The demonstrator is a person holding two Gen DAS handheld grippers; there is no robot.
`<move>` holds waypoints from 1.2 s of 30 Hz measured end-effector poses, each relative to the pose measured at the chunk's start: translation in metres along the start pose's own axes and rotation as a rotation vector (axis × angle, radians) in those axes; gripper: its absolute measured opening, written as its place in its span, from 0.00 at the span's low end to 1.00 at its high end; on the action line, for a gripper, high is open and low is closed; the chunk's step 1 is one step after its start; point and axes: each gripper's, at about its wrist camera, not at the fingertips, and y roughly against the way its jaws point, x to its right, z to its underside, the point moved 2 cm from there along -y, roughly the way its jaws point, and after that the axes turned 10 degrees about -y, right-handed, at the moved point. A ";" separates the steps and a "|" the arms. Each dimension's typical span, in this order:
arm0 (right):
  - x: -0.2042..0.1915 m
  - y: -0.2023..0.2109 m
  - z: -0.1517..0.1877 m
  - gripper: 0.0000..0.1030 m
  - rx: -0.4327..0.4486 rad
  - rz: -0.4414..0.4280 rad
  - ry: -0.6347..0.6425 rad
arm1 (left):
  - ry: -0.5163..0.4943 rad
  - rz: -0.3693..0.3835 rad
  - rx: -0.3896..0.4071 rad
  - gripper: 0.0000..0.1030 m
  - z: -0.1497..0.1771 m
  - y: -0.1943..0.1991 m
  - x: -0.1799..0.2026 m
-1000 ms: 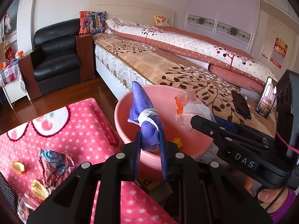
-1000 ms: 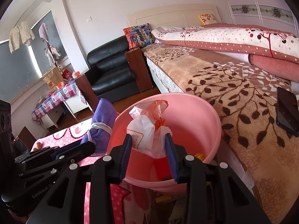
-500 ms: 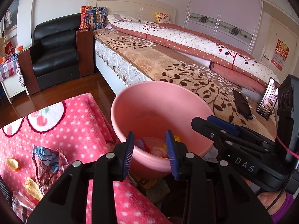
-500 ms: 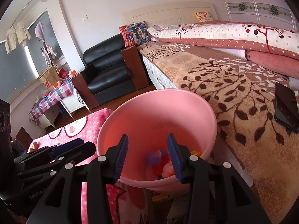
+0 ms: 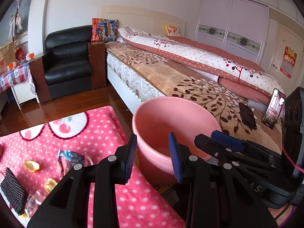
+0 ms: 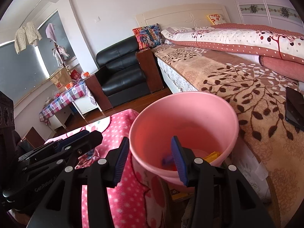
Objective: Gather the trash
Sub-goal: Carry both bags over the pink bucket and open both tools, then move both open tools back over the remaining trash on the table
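A pink plastic bucket (image 5: 171, 101) (image 6: 182, 95) stands between the pink dotted table cover (image 5: 98, 131) and the bed. A purple bundle (image 6: 167, 159) and yellow scraps (image 6: 212, 154) lie at its bottom. My left gripper (image 5: 153, 138) hangs open just short of the bucket's near rim, with nothing between its fingers. My right gripper (image 6: 150, 140) sits beside it at the rim, its jaws opening and empty. On the cover to the left lie a crumpled wrapper (image 5: 70, 155), orange peel pieces (image 5: 31, 165), a clear wrapper (image 5: 34, 199) and a black pad (image 5: 12, 190).
A bed (image 5: 171, 76) with a leaf-pattern blanket runs along the bucket's right, with a dark phone (image 5: 247, 115) and a propped phone (image 5: 273, 110) on it. A black armchair (image 5: 66, 64) and a small checked table (image 6: 64, 96) stand beyond, on wooden floor (image 5: 57, 110).
A second ago my left gripper held a purple bundle and my right a white plastic bag over the bucket. Both opened, the items dropped in, and both grippers drew back from the bucket.
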 end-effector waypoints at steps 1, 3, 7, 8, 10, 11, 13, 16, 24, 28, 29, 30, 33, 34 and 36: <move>-0.004 0.002 0.002 0.48 0.002 -0.003 0.002 | 0.003 -0.007 0.002 0.34 0.001 0.003 -0.002; -0.013 0.007 0.007 0.50 0.004 -0.014 0.008 | 0.012 -0.023 0.008 0.34 0.004 0.011 -0.007; -0.030 0.014 0.020 0.51 0.002 -0.025 0.021 | 0.016 -0.060 0.021 0.34 0.013 0.029 -0.016; -0.034 0.016 0.024 0.52 -0.001 -0.029 0.020 | 0.017 -0.069 0.023 0.34 0.016 0.033 -0.018; -0.044 0.020 0.032 0.52 -0.009 -0.037 0.026 | 0.020 -0.096 0.026 0.34 0.021 0.042 -0.022; -0.047 0.021 0.037 0.53 -0.015 -0.039 0.030 | 0.025 -0.107 0.028 0.34 0.024 0.046 -0.025; -0.053 0.020 0.043 0.53 -0.030 -0.046 0.039 | 0.035 -0.124 0.032 0.34 0.031 0.055 -0.030; -0.061 0.021 0.052 0.53 -0.049 -0.053 0.034 | 0.043 -0.157 0.036 0.34 0.041 0.069 -0.040; -0.087 0.028 0.087 0.53 -0.074 -0.063 0.088 | 0.091 -0.186 0.004 0.34 0.076 0.094 -0.057; -0.097 0.033 0.099 0.53 -0.065 -0.065 0.113 | 0.108 -0.196 0.013 0.34 0.088 0.106 -0.061; -0.100 0.036 0.101 0.53 -0.058 -0.062 0.119 | 0.114 -0.199 0.017 0.34 0.090 0.109 -0.061; -0.101 0.037 0.100 0.53 -0.054 -0.064 0.123 | 0.123 -0.199 0.023 0.34 0.091 0.112 -0.063; -0.110 0.043 0.106 0.60 -0.044 -0.067 0.144 | 0.145 -0.194 0.030 0.34 0.097 0.118 -0.067; -0.112 0.043 0.105 0.62 -0.043 -0.066 0.152 | 0.151 -0.197 0.029 0.34 0.099 0.119 -0.068; -0.116 0.045 0.108 0.64 -0.042 -0.056 0.170 | 0.170 -0.197 0.034 0.34 0.101 0.122 -0.072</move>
